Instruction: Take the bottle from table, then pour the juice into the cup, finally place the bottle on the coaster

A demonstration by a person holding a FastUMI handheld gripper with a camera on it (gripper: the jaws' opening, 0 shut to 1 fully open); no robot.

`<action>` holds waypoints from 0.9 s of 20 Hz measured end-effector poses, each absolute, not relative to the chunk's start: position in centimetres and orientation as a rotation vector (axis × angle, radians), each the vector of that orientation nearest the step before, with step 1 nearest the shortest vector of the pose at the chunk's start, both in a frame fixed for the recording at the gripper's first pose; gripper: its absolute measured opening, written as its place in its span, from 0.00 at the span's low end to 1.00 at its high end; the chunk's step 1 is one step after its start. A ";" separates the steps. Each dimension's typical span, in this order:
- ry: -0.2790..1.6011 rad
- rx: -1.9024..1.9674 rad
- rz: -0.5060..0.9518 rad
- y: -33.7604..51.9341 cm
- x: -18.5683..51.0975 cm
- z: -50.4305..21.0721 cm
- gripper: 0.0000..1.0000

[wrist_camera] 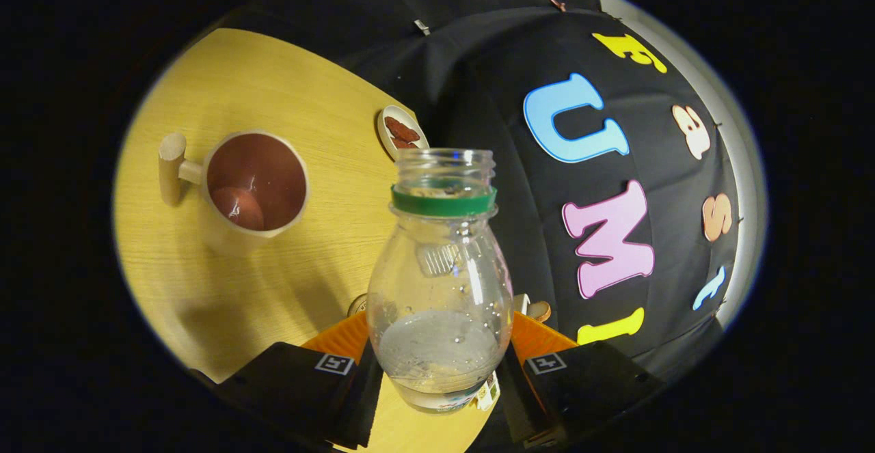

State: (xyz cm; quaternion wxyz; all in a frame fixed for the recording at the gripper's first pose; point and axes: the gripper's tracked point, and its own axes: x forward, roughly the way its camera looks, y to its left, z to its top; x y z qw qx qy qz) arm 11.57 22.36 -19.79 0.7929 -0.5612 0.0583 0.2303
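Bottle (441,282): clear, colourless plastic with a green ring (443,201) below the threaded neck; droplets speckle the inner wall. Cup (254,190): cream exterior and handle, reddish-brown interior. Counter (301,98): yellow-tan with fine, light wood grain. Small dish (402,132): pale rim, reddish-brown pieces inside. Claw (441,371): closed on the bottle; each finger body carries a square black-and-white marker.
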 end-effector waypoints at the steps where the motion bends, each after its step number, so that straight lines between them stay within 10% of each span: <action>1: 0.118 -1.229 0.502 22.9 11.6 -19.9 0.76; 18: 0.039 -1.569 0.528 24.5 13.0 -20.8 0.76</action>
